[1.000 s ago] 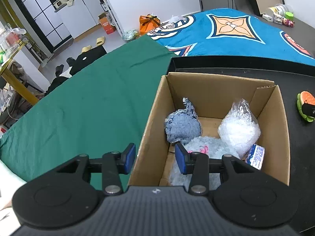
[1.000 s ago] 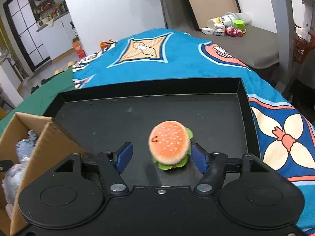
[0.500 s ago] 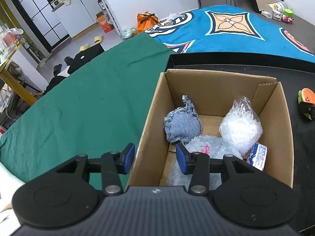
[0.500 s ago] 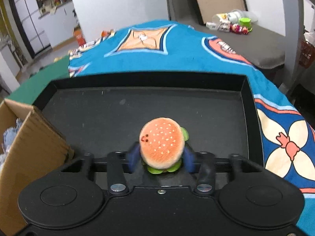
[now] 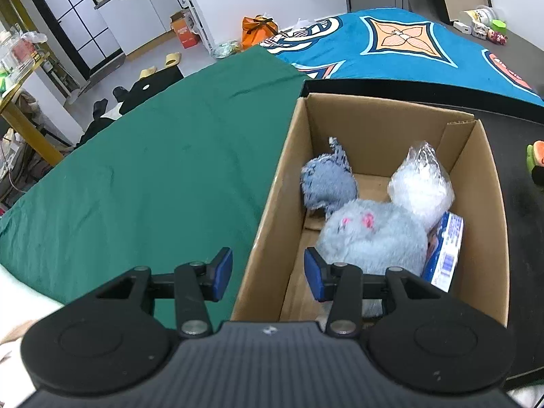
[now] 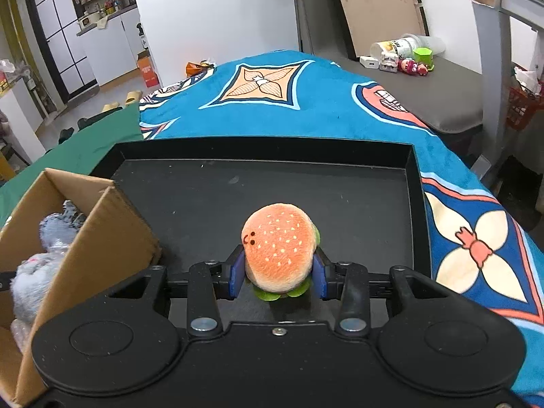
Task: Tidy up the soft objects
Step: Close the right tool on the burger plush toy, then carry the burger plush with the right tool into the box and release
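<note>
A plush burger (image 6: 278,241) with an orange bun and green lettuce sits between the blue pads of my right gripper (image 6: 278,273). The jaws are closing and both pads press its sides, just above the black tray (image 6: 265,149). The burger also shows at the right edge of the left wrist view (image 5: 536,159). My left gripper (image 5: 268,273) is open, its fingers straddling the near left wall of the cardboard box (image 5: 384,125) without pressing it. Inside the box lie a grey-blue plush (image 5: 328,180), a fluffy pale-blue plush (image 5: 374,238) and a clear bag of white stuffing (image 5: 421,183).
A blue-and-white packet (image 5: 448,248) rests against the box's right wall. The box (image 6: 102,238) stands at the tray's left end. Green cloth (image 5: 153,170) covers the surface to the left, and a blue patterned blanket (image 6: 306,102) lies beyond the tray. Small toys (image 6: 408,64) sit far back.
My right gripper's jaws have come together on the plush burger, which now sits a little higher in the view. The left gripper has drifted slightly, showing more of the pale-blue plush.
</note>
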A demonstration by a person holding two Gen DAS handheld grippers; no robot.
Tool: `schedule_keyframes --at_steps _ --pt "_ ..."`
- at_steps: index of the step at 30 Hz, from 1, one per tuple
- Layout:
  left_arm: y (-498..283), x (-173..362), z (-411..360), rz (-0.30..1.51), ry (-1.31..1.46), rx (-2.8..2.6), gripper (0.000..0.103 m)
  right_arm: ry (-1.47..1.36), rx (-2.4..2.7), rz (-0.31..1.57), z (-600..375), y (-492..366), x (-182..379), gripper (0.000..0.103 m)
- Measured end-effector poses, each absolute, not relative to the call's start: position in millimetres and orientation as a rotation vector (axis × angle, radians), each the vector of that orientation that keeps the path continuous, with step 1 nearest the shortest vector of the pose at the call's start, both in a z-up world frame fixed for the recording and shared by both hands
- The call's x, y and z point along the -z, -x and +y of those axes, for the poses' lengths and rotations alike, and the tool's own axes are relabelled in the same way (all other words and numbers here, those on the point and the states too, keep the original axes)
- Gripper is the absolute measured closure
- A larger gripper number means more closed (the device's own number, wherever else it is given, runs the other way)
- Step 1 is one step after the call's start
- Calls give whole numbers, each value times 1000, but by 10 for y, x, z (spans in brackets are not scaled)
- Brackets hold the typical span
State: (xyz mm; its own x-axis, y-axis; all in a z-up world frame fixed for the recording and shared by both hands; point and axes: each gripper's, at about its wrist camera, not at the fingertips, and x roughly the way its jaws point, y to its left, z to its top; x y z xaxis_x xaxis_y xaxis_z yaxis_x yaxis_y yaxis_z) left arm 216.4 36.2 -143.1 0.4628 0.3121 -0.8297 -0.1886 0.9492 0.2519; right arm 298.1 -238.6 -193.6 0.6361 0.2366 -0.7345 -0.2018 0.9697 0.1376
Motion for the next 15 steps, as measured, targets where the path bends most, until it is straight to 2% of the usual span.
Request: schedule_keyframes --at_steps 15 --pt "-1918 1351 431 1032 -108 -255 58 -65 -267 825 -2355 -2574 1566 64"
